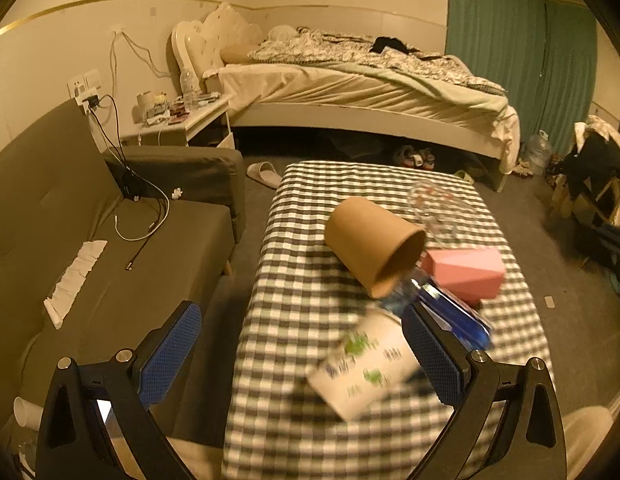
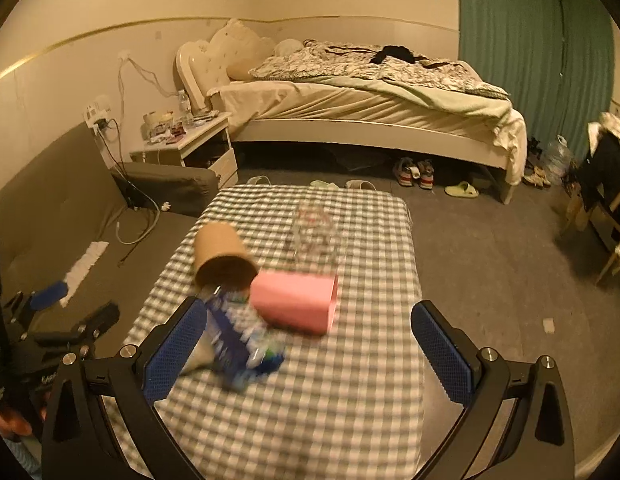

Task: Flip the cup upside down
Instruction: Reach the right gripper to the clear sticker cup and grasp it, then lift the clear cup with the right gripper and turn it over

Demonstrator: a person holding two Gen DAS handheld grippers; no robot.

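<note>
Both tools hover over a checked table (image 2: 349,400) carrying several cups that lie on their sides. The left tool (image 1: 302,352) is spread wide and holds nothing; the right tool (image 2: 306,350) is likewise wide open and empty.

The task names no particular cup. A brown cup (image 1: 373,246) lies near the table's middle, its mouth turned toward the cameras. Just beside it lies a pink cup (image 2: 296,304), faceted, its mouth to the right in the right view. A clear cup (image 2: 313,236) lies behind these, faint against the cloth. Nearest the tools lie a white cup (image 1: 365,368) with green print and a blue cup (image 2: 242,340); both are blurred, and whether they touch cannot be told.

Handling, as judged: the brown and white cups look like paper, so light, easily crushed by a hard squeeze, and apt to roll when nudged. The clear cup may be slippery and brittle. The pink cup looks stiffer, and its flat facets offer a sure seat. Take hold across the mid-wall, pads on opposite sides, leaving rim and base free for turning.
</note>
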